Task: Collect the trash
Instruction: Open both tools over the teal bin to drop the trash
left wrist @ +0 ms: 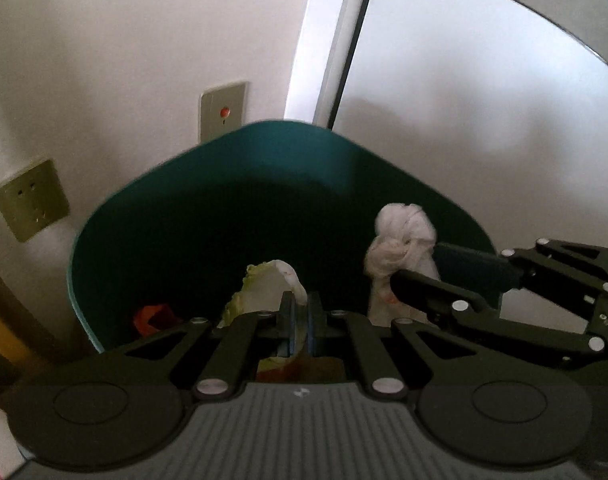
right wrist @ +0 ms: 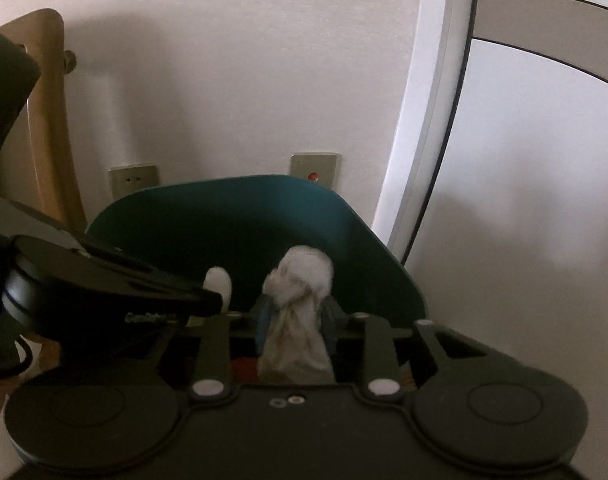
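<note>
I am pinching a cabbage leaf [left wrist: 272, 280] in my left gripper [left wrist: 300, 316] over the teal bin [left wrist: 232, 184]. My right gripper [right wrist: 296, 320] is clamping a crumpled tissue [right wrist: 300, 304] just right of it, above the same bin by the far wall [right wrist: 224, 80].

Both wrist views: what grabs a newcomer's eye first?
The teal bin against the white wall fills the middle of both views. Over its mouth, the right tongs pinch a crumpled white tissue; the left tongs pinch a pale cabbage leaf. Something red lies inside.
</note>
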`<state>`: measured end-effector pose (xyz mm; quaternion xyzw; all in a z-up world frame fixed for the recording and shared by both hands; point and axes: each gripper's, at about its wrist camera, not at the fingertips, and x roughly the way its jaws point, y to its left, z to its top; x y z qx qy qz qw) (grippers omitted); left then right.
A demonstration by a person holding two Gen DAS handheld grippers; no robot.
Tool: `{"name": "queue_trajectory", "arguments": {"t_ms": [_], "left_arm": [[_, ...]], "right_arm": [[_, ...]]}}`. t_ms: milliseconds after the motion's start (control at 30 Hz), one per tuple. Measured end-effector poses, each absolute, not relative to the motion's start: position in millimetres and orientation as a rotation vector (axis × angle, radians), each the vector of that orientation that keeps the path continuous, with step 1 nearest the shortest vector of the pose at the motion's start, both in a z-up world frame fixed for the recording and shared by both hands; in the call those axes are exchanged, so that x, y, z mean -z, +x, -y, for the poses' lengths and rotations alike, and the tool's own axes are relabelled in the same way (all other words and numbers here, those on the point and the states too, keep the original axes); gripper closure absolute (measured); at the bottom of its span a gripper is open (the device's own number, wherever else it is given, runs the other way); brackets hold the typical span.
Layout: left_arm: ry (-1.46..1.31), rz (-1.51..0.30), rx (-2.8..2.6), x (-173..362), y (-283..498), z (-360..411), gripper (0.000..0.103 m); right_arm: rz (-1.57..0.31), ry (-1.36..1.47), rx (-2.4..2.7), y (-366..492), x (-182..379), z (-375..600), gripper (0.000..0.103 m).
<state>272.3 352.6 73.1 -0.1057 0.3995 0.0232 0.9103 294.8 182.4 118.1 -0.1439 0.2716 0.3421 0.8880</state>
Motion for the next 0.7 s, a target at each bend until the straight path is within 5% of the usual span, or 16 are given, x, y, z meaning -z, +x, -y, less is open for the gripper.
{"name": "queue_trajectory", "arguments": {"t_ms": [300, 400, 467, 700], "left_arm": [[-0.233, -0.817, -0.049, -81, 269, -351, 0.087], [-0.243, -0.802, -0.056, -86, 264, -349, 0.066], [-0.232, -0.774, -0.068, -93, 257, -345, 0.037], [-0.218, -0.709, -0.045, -116, 232, -327, 0.024]], "right_arm": [[-0.542, -0.277, -0.715, 286, -131, -166, 0.058], [-0.526, -0.264, -0.711, 280, -138, -156, 0.056], [-0.515, -0.254, -0.703, 275, -143, -147, 0.055], [-0.477, -0.201, -0.710, 255, -161, -104, 0.051]]}}
